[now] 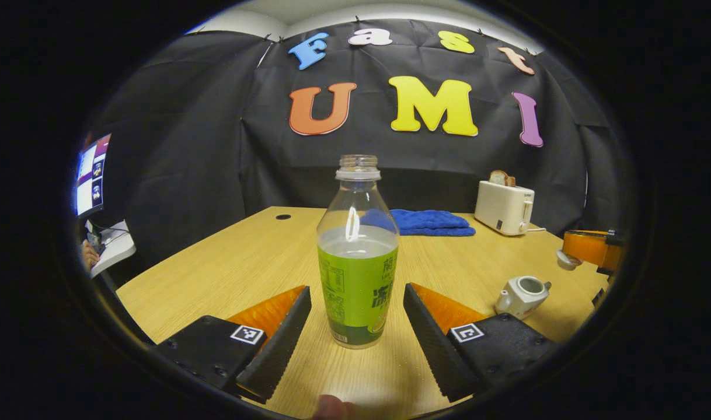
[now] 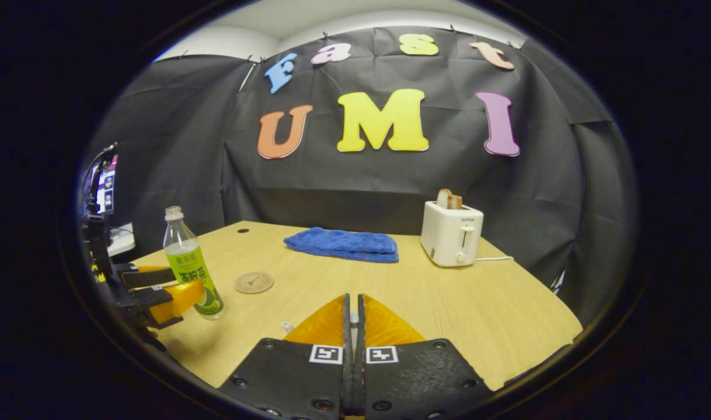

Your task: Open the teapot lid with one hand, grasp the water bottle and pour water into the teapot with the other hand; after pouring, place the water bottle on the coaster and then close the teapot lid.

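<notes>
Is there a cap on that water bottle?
No: in the left gripper view the water bottle stands on the table with its threaded neck bare and open.

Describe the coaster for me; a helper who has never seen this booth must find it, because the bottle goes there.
On the wooden table, look in front of the folded blue towel. The coaster lies flat there, just right of the green-labelled water bottle. It is the only small, round, tan disc.

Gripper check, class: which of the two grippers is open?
The left gripper: its fingers stand apart either side of the water bottle, not touching. The right gripper is shut.
</notes>
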